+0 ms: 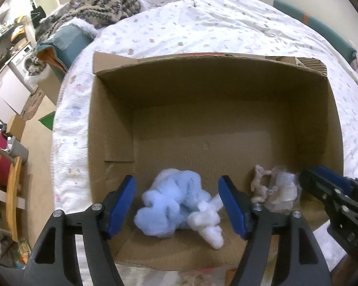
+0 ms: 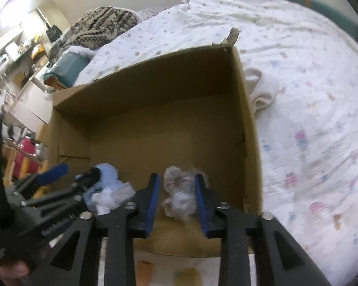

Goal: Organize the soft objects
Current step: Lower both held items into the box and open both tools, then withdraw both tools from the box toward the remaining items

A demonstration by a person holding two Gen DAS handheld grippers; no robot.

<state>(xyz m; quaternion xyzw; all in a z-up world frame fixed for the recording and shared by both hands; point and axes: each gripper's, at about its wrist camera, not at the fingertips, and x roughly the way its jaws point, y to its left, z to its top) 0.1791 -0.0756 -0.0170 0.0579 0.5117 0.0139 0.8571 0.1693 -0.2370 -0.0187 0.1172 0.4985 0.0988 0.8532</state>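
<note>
An open cardboard box (image 1: 202, 81) stands on the bed. A fluffy blue and white soft toy (image 1: 176, 205) lies on the box floor at the near left. My left gripper (image 1: 176, 205) is open with its jaws on either side of the toy, not touching it. A beige soft item in clear plastic (image 2: 179, 195) lies at the near right of the box (image 2: 140, 81); it also shows in the left wrist view (image 1: 274, 188). My right gripper (image 2: 177, 202) is open around it, pads (image 2: 152, 202) just apart from it. The blue toy (image 2: 107, 186) shows left of it.
A white patterned quilt (image 1: 202, 19) covers the bed. A folded white cloth (image 2: 262, 88) lies right of the box. A knitted patterned blanket (image 1: 97, 7) is at the far left. Off the bed's left edge stand a wooden chair (image 1: 9, 190) and floor clutter.
</note>
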